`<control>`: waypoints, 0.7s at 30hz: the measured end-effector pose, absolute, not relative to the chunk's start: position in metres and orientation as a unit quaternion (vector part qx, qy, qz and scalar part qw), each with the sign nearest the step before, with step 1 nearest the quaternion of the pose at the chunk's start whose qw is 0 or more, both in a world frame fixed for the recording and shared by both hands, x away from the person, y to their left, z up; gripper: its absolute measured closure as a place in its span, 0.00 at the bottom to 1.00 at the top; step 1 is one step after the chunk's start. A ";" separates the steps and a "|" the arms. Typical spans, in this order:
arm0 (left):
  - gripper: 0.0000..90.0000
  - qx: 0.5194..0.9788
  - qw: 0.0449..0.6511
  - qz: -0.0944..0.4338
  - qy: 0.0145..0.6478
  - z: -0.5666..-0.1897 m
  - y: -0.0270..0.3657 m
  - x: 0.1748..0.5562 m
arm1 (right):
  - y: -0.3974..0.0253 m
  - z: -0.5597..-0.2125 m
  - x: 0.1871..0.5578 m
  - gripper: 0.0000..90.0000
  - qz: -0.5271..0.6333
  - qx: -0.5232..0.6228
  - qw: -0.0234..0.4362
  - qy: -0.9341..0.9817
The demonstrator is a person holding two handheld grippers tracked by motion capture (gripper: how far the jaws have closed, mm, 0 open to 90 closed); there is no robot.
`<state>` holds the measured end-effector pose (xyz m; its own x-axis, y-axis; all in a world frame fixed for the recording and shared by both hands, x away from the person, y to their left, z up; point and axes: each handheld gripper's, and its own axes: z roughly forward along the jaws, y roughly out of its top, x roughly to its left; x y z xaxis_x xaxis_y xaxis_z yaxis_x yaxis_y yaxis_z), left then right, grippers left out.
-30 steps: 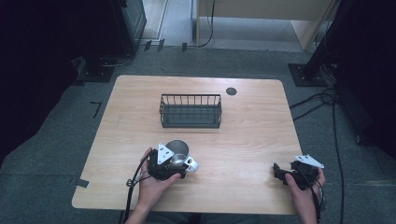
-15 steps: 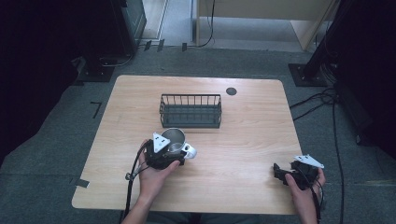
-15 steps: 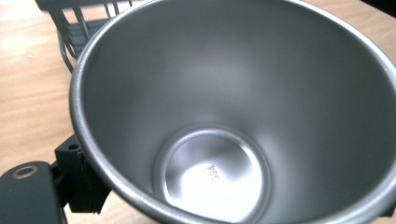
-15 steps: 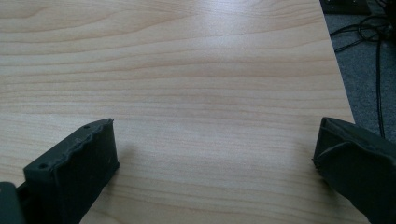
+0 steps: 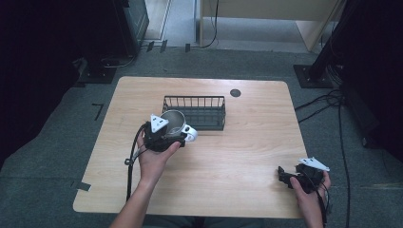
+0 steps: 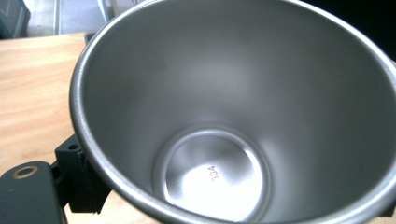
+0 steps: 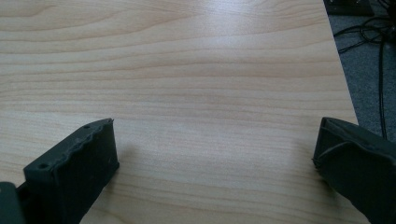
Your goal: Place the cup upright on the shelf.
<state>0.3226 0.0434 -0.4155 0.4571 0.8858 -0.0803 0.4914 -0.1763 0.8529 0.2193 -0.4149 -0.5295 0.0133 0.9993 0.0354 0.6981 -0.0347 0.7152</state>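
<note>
A steel cup (image 5: 173, 120) hangs above the table just left of the black wire basket (image 5: 195, 112), with my left gripper (image 5: 166, 135) shut on it. In the left gripper view I look straight into the cup (image 6: 233, 121), down to its stamped bottom. One black finger (image 6: 79, 186) presses the outside of its wall at lower left, and the other finger is hidden. Near the table's front right corner, my right gripper (image 5: 285, 176) is held low and stands open. Bare wood lies between its fingers (image 7: 74, 172).
The wooden table (image 5: 247, 156) has a dark round grommet (image 5: 235, 92) at the back right. Its right edge is close to my right gripper, with grey floor and cables (image 7: 373, 51) beyond. Dark stands and equipment surround the table.
My left gripper has carried the cup away from the front of the table, up and toward the basket's left end. The right gripper has stayed put.
</note>
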 end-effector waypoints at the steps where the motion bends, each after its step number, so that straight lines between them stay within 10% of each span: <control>1: 0.09 0.733 0.437 0.225 0.470 -0.416 0.043 0.323 | -0.415 -0.530 0.219 0.00 0.284 0.661 0.265 0.642; 21: 0.09 0.711 0.447 0.246 0.484 -0.380 0.043 0.368 | -0.415 -0.530 0.219 0.00 0.284 0.660 0.265 0.643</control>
<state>0.3676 0.0425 -0.3796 0.4106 0.9081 -0.0828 0.4689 -0.1324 0.8733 0.2193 -0.4148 -0.5296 0.0116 0.9993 0.0347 0.6982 -0.0330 0.7151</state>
